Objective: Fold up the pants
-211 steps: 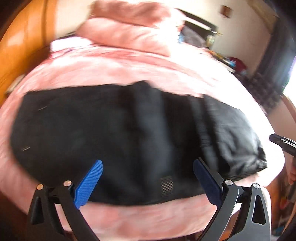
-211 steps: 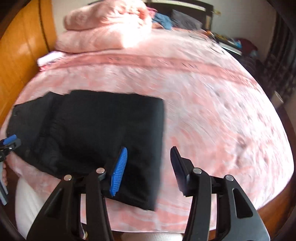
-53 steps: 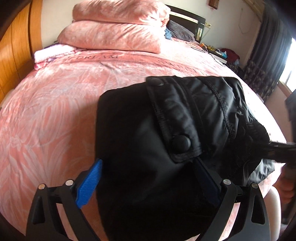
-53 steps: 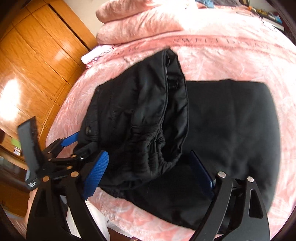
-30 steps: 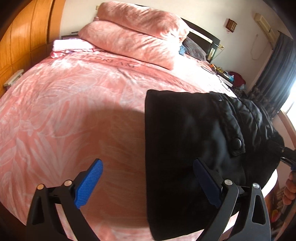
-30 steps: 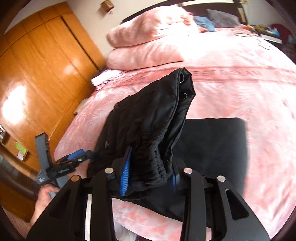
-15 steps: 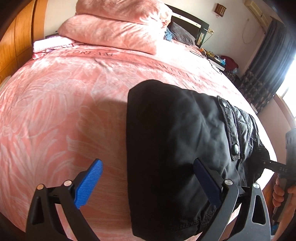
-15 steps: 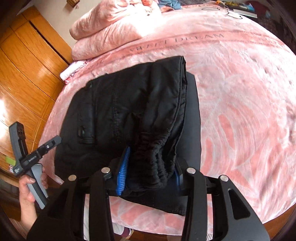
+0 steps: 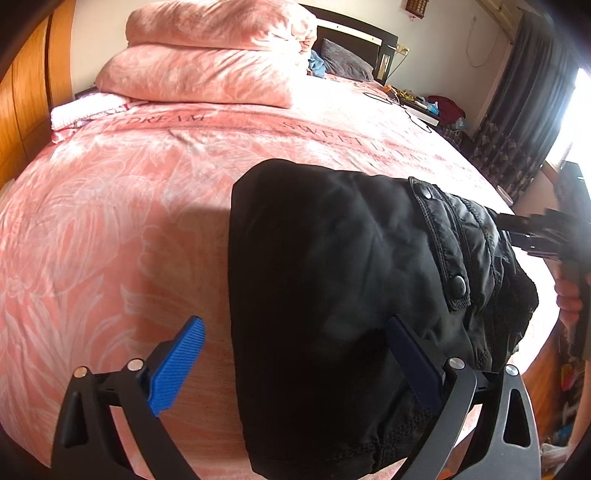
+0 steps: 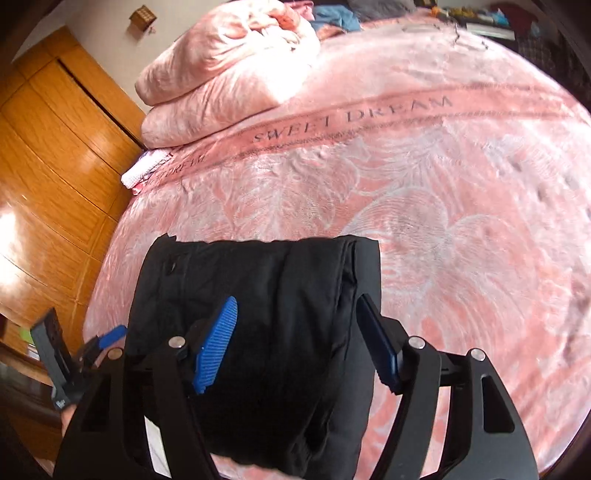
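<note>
The black pants (image 9: 332,295) lie folded into a thick stack on the pink bedspread (image 9: 110,221), near the bed's front edge; they also show in the right wrist view (image 10: 266,302). A pocket flap with snaps (image 9: 460,284) faces up. My left gripper (image 9: 295,354) is open, its jaws wide over the stack's left edge. My right gripper (image 10: 299,336) is open above the stack, holding nothing. The right gripper also shows at the right of the left wrist view (image 9: 546,232), and the left gripper at the lower left of the right wrist view (image 10: 107,339).
Folded pink quilts (image 9: 207,62) and a small folded pink-white cloth (image 9: 81,110) lie at the far left of the bed. A wooden wardrobe (image 10: 55,166) stands to the left. A dark headboard (image 9: 354,33), clutter and dark curtains (image 9: 517,110) are at the far right.
The right gripper has opened and let go of the waistband. The folded half now lies flat on the stack. The left gripper has stayed open and moved little.
</note>
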Demonstrator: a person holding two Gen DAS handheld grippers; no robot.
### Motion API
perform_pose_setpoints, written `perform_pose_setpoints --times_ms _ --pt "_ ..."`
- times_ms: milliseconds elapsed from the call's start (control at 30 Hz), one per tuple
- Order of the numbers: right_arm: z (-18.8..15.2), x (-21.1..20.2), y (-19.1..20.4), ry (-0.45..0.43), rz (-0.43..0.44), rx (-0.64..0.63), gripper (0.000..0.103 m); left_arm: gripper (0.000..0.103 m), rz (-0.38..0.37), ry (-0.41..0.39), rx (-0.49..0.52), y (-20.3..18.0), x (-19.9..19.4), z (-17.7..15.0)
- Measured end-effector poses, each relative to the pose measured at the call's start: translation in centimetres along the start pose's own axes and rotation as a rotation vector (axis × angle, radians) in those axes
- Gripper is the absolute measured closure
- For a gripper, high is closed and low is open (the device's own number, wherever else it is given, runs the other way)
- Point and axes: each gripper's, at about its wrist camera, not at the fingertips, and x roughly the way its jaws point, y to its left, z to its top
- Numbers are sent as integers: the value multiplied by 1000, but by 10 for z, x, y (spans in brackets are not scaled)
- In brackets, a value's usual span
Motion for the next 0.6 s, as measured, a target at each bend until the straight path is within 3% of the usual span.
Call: perform_pose_setpoints --times_ms 67,167,267,467,500,567,600 --pt "6 12 -6 28 69 36 68 4 -3 3 -11 1 2 -1" --pt "14 12 -4 9 124 42 97 4 -8 12 -26 2 7 -1" --pt "25 8 3 -33 107 17 98 4 -8 9 -20 -2 9 0" --pt "11 33 -16 45 57 82 91 4 -17 18 -11 -9 13 -1" --pt "8 28 -16 39 69 84 86 4 -15 19 -9 -9 14 -1" --pt "-1 14 -16 27 95 91 61 4 -11 19 0 -11 13 -2" --pt "-7 5 -16 16 97 84 56 4 -10 20 4 -11 13 -2"
